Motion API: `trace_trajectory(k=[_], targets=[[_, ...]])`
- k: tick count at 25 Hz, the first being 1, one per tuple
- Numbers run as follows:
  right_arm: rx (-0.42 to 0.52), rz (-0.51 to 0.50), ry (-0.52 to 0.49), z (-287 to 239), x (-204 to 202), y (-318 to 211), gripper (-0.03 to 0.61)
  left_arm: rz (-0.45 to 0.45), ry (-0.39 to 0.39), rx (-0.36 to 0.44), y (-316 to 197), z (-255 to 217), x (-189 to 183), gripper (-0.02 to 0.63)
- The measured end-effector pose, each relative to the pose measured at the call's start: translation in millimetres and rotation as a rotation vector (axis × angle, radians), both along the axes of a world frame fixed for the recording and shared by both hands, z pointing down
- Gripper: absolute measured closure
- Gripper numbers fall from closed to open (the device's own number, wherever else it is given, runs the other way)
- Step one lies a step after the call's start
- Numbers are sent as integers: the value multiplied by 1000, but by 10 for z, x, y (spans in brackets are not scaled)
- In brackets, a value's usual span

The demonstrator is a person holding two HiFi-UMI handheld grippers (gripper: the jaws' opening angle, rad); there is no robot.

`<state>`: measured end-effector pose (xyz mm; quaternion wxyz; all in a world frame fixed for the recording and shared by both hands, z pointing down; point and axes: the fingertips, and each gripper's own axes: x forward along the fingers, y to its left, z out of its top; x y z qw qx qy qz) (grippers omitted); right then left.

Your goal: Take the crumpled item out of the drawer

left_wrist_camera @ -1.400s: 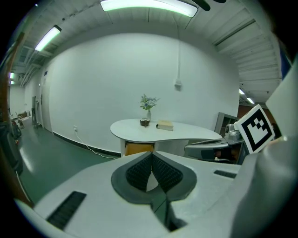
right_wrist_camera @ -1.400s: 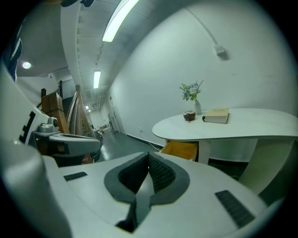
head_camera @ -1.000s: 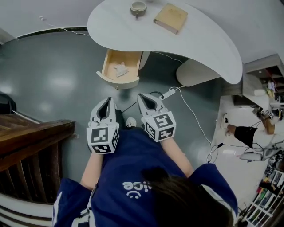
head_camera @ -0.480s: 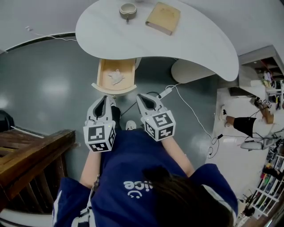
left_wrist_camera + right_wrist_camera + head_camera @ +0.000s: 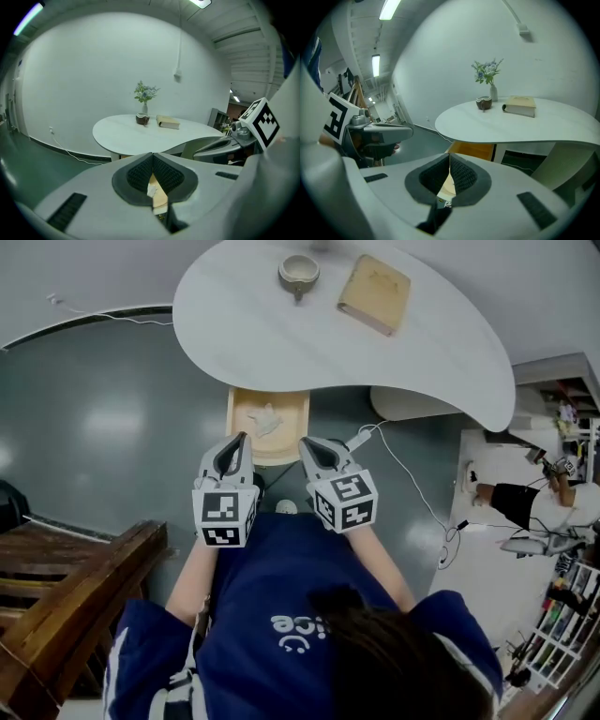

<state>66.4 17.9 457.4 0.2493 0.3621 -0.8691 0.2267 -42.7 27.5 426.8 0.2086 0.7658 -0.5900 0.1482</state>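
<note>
- Both grippers have closed in on the drawer [image 5: 269, 424]. A second ago it sat well ahead of them in the upper middle of the head view. Now its front edge lies just at their tips, in the centre of the frame.
- The drawer has also squared up in the frame: earlier it slanted toward the lower left, and now its sides run straight up and down.
- The left gripper [image 5: 242, 438], centre left of the head view, points at the drawer's left front corner. Its jaws meet at the tips and grip nothing, as before.
- The right gripper [image 5: 306, 442], just right of centre, points at the drawer's right front corner. Its jaws are likewise pressed together and empty.
- The crumpled item [image 5: 265, 419], white, still lies on the drawer's wooden floor near its middle, apart from both grippers. In the left gripper view it shows low in the centre, through the slit behind the closed tips.
- The drawer stands pulled out from under the white table [image 5: 234, 334], which fills the top of the head view.
- A bowl [image 5: 298, 273] and a book [image 5: 374, 293] sit side by side on the table near the upper edge, not touching. A vase of flowers [image 5: 144, 96] stands just behind the bowl in the left gripper view.
- A wooden staircase [image 5: 75, 587] at the lower left sits lower in the frame than a second ago.
- A white power strip [image 5: 359, 438] with its cable lies on the grey floor just right of the right gripper's tip.
</note>
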Motion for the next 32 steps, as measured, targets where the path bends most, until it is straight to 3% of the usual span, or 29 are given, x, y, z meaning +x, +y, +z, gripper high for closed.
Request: trace_trajectory(k=[8, 16, 22, 32], targets=[[-95, 55, 66, 217, -263, -352, 557, 95, 29, -37, -460, 153, -302, 609], [-172, -10, 137, 480, -483, -515, 531, 124, 39, -81, -690, 283, -448, 609], [-249, -136, 188, 743, -611, -538, 457, 90, 31, -114, -710, 362, -493, 609], [-322, -424, 361, 1281, -813, -467, 339, -69, 36, -144, -612, 329, -786, 609]])
